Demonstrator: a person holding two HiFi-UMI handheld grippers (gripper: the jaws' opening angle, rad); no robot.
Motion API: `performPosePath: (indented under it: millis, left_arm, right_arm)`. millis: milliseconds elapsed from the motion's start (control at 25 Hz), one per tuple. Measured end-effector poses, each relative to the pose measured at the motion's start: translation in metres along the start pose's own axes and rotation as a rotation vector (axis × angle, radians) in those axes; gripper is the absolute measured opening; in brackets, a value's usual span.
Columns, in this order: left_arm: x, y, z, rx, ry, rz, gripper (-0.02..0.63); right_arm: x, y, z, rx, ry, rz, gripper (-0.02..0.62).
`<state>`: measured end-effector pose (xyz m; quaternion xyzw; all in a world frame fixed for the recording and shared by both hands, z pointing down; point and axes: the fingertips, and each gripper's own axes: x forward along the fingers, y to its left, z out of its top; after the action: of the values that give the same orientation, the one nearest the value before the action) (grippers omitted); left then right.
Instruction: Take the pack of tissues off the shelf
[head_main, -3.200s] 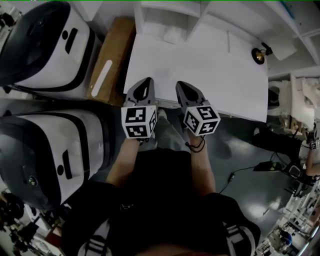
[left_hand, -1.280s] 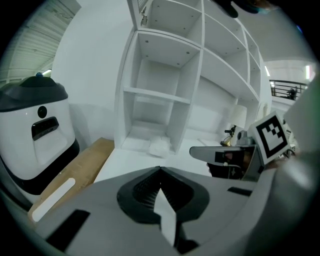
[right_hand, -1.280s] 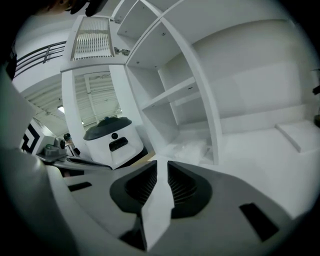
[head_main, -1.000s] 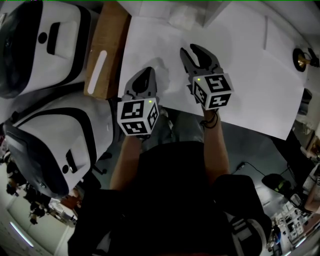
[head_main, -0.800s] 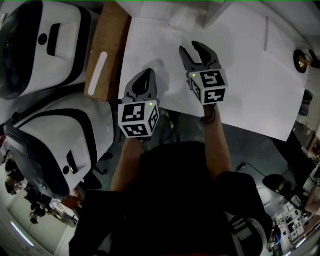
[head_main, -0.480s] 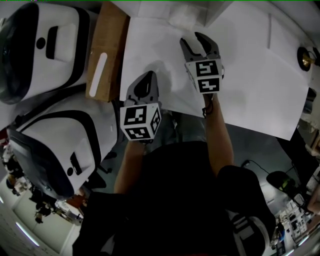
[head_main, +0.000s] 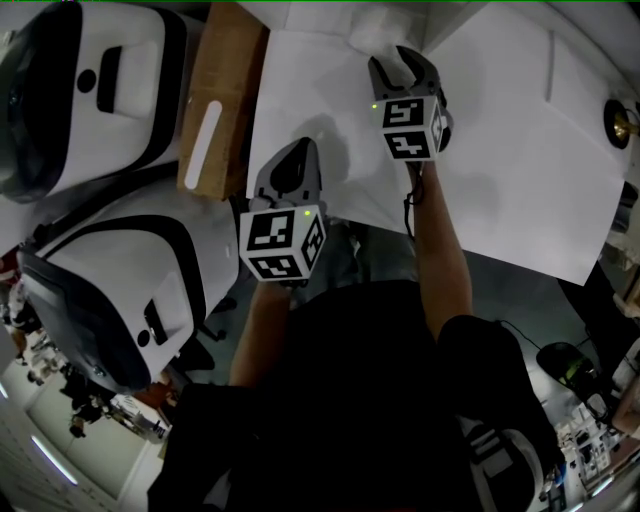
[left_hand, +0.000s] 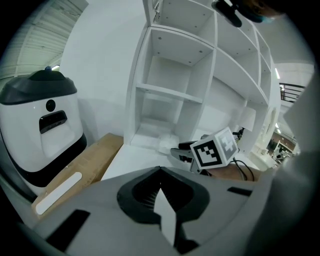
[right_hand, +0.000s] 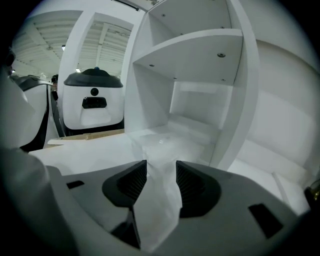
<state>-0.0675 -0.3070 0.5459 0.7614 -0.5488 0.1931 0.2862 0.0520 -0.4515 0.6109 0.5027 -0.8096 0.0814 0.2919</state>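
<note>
R hand-held gripper (right_hand: 161, 167) was out over the tabletop (head_main: 500, 150) at the shelf (right_hand: 190, 50). Its jaws were wide & opening, w/ the pack of tissues (right_hand: 159, 145) showing between the tips, pads not pressing on it. The pack lay at the front of the shelf's bottom compartment. L hand-held gripper (left_hand: 160, 172) sat nearer the tabletop edge, jaws together, nothing in them.

shelf (right_hand: 200, 50) matt white board; tissue pack (right_hand: 156, 146) glossy crinkled plastic wrap; box (head_main: 222, 100) matt brown cardboard; machine shell (head_main: 120, 262) glossy white plastic
</note>
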Motion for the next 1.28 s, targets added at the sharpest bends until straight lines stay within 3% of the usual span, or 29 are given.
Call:
performPosePath:
  millis: [160, 280, 480, 1280]
  left_arm:
    - [0.001, 0.0, 0.001, 0.001, -0.002, 0.005, 0.011]
    - [0.0, -0.001, 0.002, 0.004, -0.007, 0.008, 0.011]
    - [-0.005, -0.003, 0.003, 0.009, -0.019, 0.009, 0.011]
    - [-0.036, -0.046, 0.043, 0.051, -0.132, -0.022, 0.011]
  right_arm:
    - [0.005, -0.001, -0.001, -0.011, 0.005, -0.011, 0.187]
    - [0.006, -0.001, -0.004, -0.006, 0.011, -0.026, 0.092]
    - [0.0, 0.005, -0.004, 0.037, -0.001, -0.008, 0.049]
    - [-0.099, 0.001, 0.038, 0.14, -0.118, 0.063, 0.032]
